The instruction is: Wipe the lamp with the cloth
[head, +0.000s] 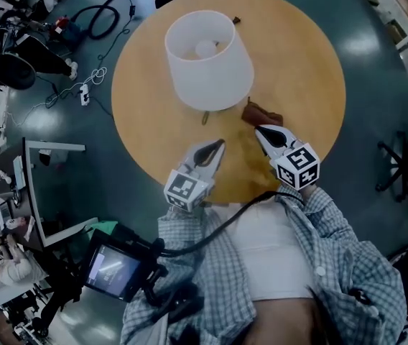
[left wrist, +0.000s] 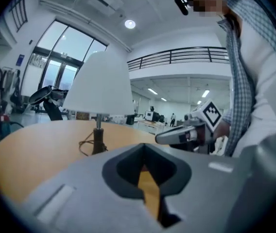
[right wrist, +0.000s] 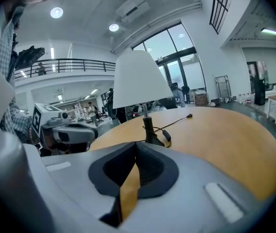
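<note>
A lamp with a white shade stands upright on the round wooden table, toward its far side. A small brown cloth lies crumpled on the table to the right of the lamp's base. My right gripper is shut and empty, its tips just short of the cloth. My left gripper is also shut and empty, near the table's front edge, pointing at the lamp. In the left gripper view the lamp stands ahead and the right gripper shows at right. The right gripper view shows the lamp and its cord.
The lamp's cord runs across the table behind the base to a loose plug. Cables and chairs crowd the floor at left. A small monitor hangs at the person's waist. An office chair stands at right.
</note>
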Action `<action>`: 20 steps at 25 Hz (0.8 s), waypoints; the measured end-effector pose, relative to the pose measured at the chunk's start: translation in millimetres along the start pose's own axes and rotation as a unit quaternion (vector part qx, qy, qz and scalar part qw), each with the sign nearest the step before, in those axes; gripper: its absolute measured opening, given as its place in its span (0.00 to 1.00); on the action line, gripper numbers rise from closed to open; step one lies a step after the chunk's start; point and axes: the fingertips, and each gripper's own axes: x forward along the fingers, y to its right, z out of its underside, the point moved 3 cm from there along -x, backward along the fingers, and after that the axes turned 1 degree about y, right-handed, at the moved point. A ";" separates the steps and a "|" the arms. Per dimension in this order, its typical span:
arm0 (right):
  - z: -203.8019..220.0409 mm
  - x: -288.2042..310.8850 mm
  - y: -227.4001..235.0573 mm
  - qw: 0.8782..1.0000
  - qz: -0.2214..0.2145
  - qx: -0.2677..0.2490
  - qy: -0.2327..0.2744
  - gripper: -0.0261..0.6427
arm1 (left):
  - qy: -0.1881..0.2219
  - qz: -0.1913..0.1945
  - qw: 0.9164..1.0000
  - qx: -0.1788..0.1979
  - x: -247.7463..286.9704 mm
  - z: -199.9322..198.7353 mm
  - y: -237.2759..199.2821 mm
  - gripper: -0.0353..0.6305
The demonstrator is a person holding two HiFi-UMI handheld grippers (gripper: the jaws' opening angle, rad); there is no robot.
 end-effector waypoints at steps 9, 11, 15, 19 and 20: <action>14.3 -4.2 -3.5 1.000 -0.022 -0.002 -0.016 0.05 | 0.001 -0.006 0.999 -0.048 -0.7 21.2 0.7 0.06; 15.7 -5.0 -3.7 1.000 -0.022 0.000 -0.016 0.05 | 0.001 -0.009 0.999 -0.054 -1.2 20.6 0.4 0.06; 16.1 -6.4 -3.3 1.000 -0.023 -0.006 -0.016 0.05 | -0.002 -0.012 0.999 -0.053 -0.9 22.3 1.4 0.06; 14.7 -4.8 -2.9 1.000 -0.024 -0.010 -0.017 0.05 | 0.002 -0.011 0.999 -0.050 -0.2 23.1 -0.1 0.06; 14.4 -4.3 -3.1 0.999 -0.024 -0.011 -0.018 0.05 | 0.003 -0.011 0.999 -0.051 -0.4 22.2 -0.1 0.06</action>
